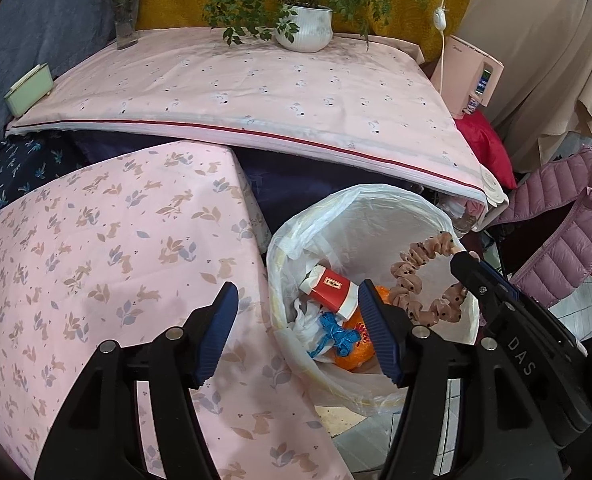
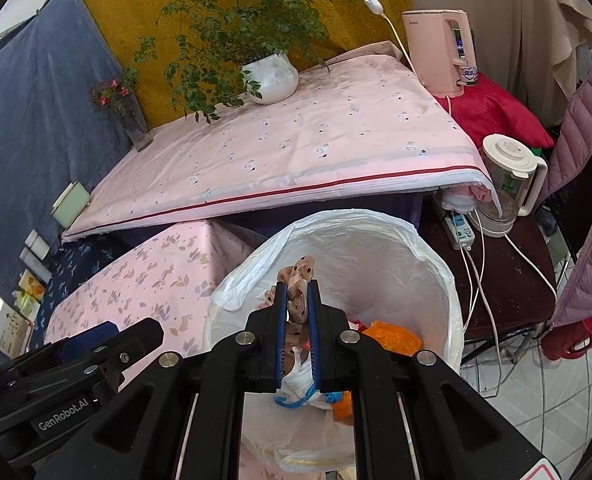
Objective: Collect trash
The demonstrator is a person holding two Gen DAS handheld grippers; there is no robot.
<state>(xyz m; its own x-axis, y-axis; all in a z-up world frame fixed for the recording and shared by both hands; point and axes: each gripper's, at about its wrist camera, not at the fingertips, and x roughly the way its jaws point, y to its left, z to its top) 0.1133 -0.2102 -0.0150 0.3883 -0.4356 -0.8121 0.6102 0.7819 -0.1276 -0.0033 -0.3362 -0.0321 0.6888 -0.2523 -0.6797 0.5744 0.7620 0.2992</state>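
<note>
A trash bin lined with a white plastic bag [image 1: 376, 216] [image 2: 416, 264] stands on the floor beside a low pink rabbit-print surface [image 1: 95, 264]. Inside lie a red and white carton [image 1: 330, 290], orange plastic [image 1: 352, 354] and blue string [image 1: 338, 334]. My right gripper [image 2: 297, 292] is shut on a pink polka-dot scrunchie [image 2: 298, 300] and holds it over the bin; the scrunchie [image 1: 416, 288] hangs in a loop in the left wrist view. My left gripper [image 1: 298, 320] is open and empty, at the bin's left rim.
A pink-clothed table [image 1: 255, 92] behind holds a potted plant [image 1: 304, 28] and a flower vase [image 1: 125, 20]. A pink kettle [image 2: 436, 52], a glass kettle [image 2: 508, 184], cables and a power strip [image 2: 460, 232] sit right of the bin. A pink jacket [image 2: 588, 200] hangs at right.
</note>
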